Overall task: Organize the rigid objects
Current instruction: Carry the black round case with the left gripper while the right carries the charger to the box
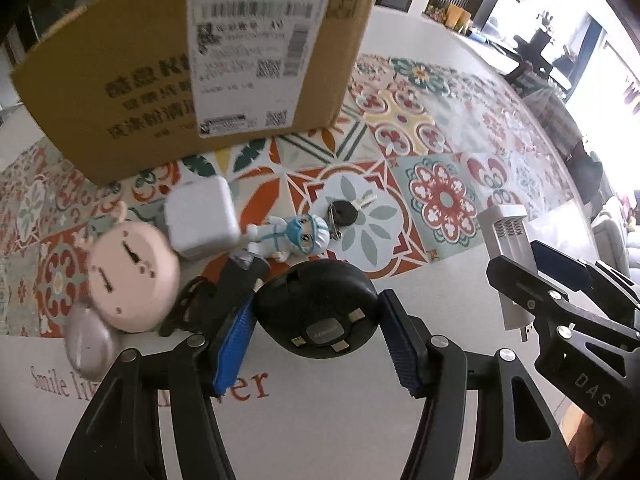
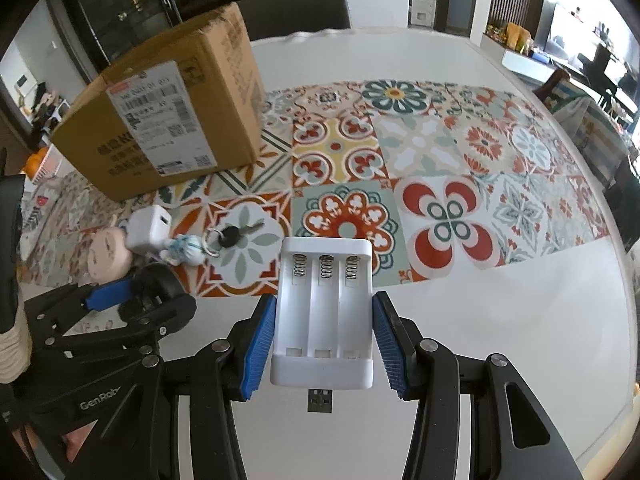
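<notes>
My left gripper (image 1: pixel 316 322) is shut on a black computer mouse (image 1: pixel 316 300), turned underside up, with a blue pad pressing on each flank just above the white table. My right gripper (image 2: pixel 324 322) is shut on a white battery charger (image 2: pixel 324 300) with three empty slots and a USB plug at its near end. In the left wrist view the charger (image 1: pixel 506 236) stands at the right in the right gripper's fingers (image 1: pixel 520 280). In the right wrist view the left gripper's blue pad (image 2: pixel 108 294) and the mouse (image 2: pixel 160 282) show at lower left.
A cardboard box (image 1: pixel 200 72) stands at the back left on the patterned mat (image 1: pixel 440 200). In front of it lie a white power adapter (image 1: pixel 202 220), a pink round toy (image 1: pixel 132 280), a silver oval piece (image 1: pixel 88 344), a masked figurine keychain (image 1: pixel 296 234) and a black-headed key (image 1: pixel 342 212).
</notes>
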`<state>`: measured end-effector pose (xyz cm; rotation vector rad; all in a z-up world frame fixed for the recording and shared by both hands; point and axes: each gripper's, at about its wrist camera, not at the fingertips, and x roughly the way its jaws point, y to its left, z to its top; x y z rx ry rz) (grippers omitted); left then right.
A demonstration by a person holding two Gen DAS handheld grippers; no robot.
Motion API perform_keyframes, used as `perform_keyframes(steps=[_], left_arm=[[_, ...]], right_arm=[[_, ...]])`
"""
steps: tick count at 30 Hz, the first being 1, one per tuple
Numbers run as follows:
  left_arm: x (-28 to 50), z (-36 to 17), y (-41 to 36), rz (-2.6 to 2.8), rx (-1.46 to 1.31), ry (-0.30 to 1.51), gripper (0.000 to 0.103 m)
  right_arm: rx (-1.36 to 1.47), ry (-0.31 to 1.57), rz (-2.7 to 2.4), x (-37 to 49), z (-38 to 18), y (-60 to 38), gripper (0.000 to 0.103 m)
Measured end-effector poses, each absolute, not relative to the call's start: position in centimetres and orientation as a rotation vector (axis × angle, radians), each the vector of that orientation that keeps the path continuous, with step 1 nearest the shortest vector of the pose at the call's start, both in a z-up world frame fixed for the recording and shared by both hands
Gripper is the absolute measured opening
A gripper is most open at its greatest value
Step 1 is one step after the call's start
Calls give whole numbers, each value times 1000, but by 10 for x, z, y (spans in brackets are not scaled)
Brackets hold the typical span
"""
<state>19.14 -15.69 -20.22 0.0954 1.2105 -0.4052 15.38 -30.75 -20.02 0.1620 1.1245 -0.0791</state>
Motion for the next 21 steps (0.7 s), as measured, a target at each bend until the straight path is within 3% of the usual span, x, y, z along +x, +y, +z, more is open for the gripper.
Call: perform_keyframes(steps=[21], left_arm=[[193, -103, -104, -347, 21, 941, 61]], right_arm=[[100, 894, -8, 164, -121, -263, 49]])
